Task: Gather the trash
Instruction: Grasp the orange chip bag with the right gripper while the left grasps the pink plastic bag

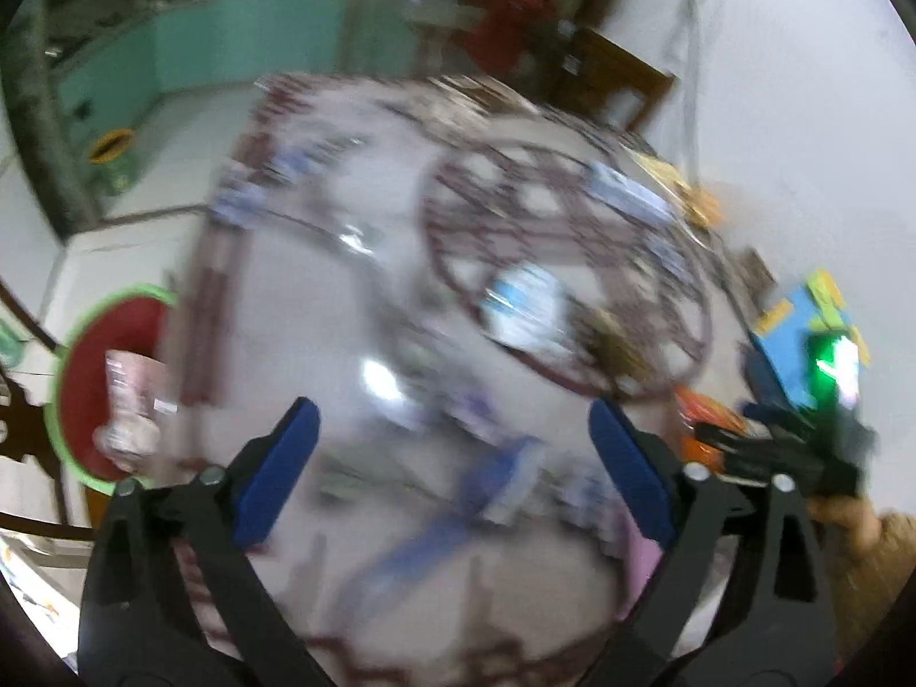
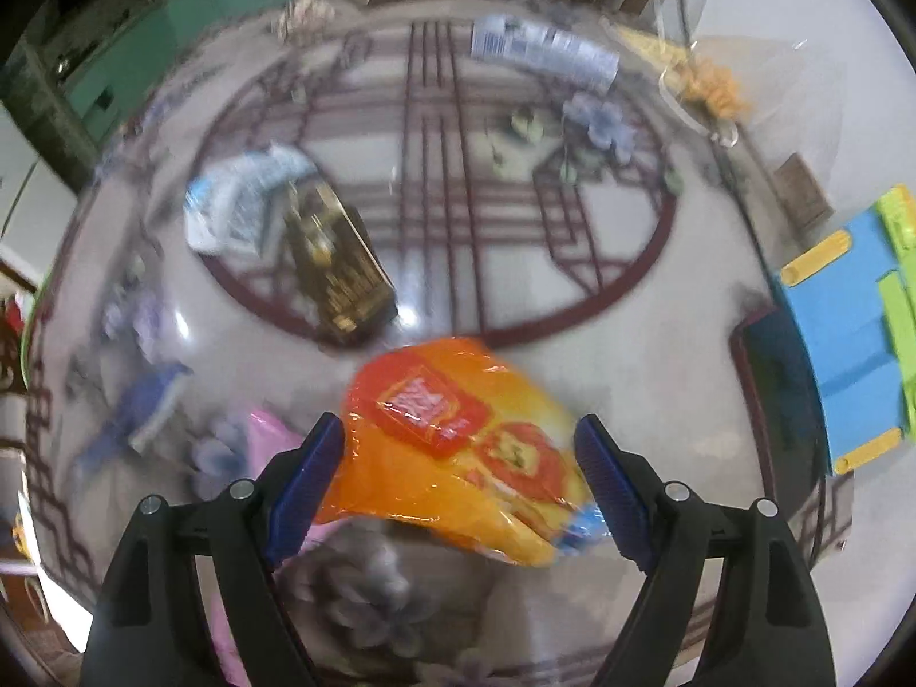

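A round table [image 2: 658, 355] with a dark red lattice pattern holds scattered trash. My right gripper [image 2: 461, 458] is open, its blue pads on either side of an orange and yellow snack bag [image 2: 458, 446]. A dark brown box [image 2: 338, 269] and a crumpled blue-white wrapper [image 2: 240, 200] lie beyond it, and a plastic bottle [image 2: 544, 48] lies at the far edge. My left gripper [image 1: 455, 446] is open and empty above the table; this view is blurred. The blue-white wrapper [image 1: 524, 309] shows ahead of it. A red bin with a green rim [image 1: 109, 383] holds trash at the left.
A blue and green folder [image 2: 847, 338] lies at the table's right edge. A pink wrapper [image 2: 272, 435] and a blue-handled brush [image 2: 137, 412] lie at the near left. The right gripper [image 1: 790, 446] shows in the left wrist view. A wooden chair [image 1: 618, 80] stands beyond the table.
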The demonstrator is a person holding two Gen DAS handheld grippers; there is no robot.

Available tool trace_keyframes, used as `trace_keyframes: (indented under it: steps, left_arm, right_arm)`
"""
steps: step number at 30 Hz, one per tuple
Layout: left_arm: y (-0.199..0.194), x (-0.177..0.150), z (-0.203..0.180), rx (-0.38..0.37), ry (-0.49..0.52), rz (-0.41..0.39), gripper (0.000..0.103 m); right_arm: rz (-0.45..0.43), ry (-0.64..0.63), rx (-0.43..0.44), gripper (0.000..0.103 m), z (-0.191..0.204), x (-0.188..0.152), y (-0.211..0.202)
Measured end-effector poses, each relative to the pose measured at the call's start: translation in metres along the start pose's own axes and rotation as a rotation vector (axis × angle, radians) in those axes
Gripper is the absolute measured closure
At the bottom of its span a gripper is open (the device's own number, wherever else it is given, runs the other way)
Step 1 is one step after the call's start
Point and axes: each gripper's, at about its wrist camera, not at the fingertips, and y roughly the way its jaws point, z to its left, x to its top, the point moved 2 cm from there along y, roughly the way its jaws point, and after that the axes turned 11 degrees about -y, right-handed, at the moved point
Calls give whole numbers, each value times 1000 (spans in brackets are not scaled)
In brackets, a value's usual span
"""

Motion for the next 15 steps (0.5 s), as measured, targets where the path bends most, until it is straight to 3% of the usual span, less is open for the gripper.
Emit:
trace_keyframes:
  steps: [8,15]
  left_arm:
    - [41,-71,-86,-94,102,173,9]
    - [79,-95,-116,-62,147,254,9]
  right_arm:
    - [-50,-91,69,37,-28,17,6]
    - [-105,-104,109,39,-35,47,7]
